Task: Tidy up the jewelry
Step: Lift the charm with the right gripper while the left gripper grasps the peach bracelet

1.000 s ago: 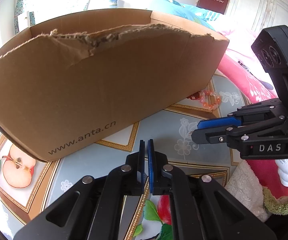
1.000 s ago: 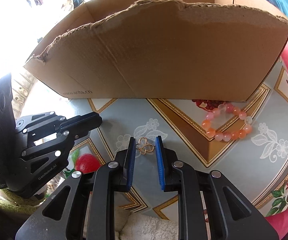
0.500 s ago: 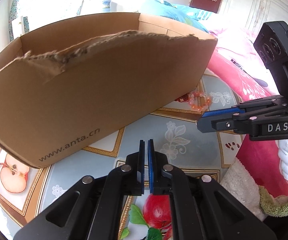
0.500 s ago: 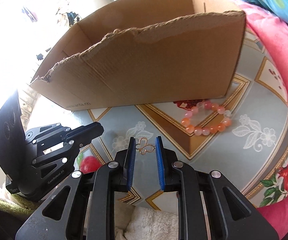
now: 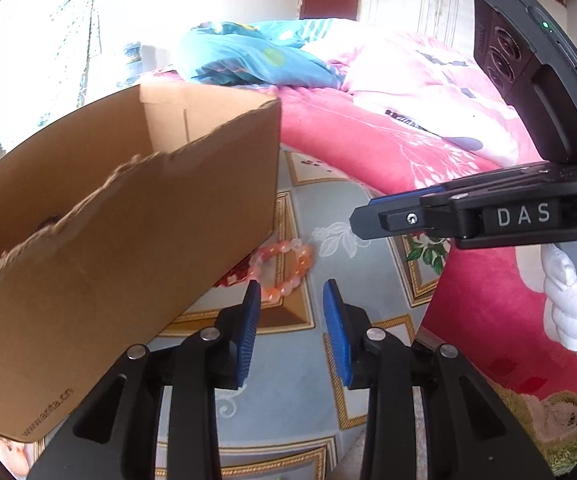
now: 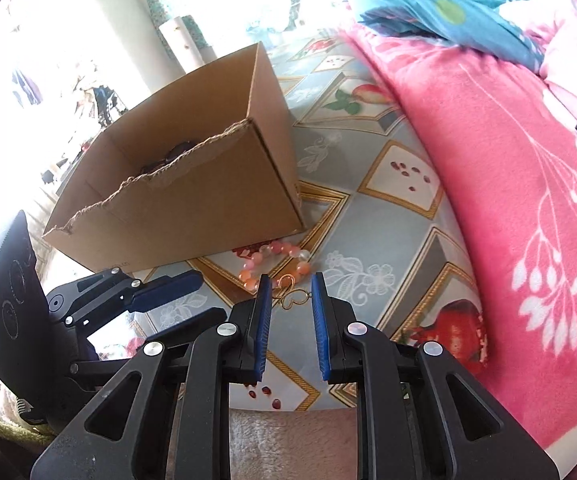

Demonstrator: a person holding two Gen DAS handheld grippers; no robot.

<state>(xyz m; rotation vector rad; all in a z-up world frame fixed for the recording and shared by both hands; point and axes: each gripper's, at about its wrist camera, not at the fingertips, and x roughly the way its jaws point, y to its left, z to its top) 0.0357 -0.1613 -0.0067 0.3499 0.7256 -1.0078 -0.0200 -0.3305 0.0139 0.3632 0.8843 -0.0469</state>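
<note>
A pink floral blanket [image 6: 508,184] lies bunched along the far and right side of a counter [image 6: 388,216] covered in a grey-blue cloth printed with fruit and gold-edged squares, with a blue patterned quilt [image 5: 256,56] heaped beyond it. On the counter stands an open cardboard box [image 5: 120,240] with a torn near rim; something dark lies inside it, too hidden to make out. Just beside the box's lower right corner, on the counter, rests an orange and pink bead bracelet [image 6: 274,260], its near edge partly covered by the fingertips in both wrist views. The left gripper [image 5: 291,300] points down toward that bracelet; its blue-padded fingers have just been spreading apart and stand with a clear gap and nothing between them. The right gripper [image 6: 288,290], gripped by a white-gloved hand [image 5: 572,304], pinches a small gold clover-shaped ornament [image 6: 290,294] across its width between the two fingertips, hanging above the counter close to the bracelet. A pale fleecy towel [image 6: 292,444] shows under the right gripper's body.
</note>
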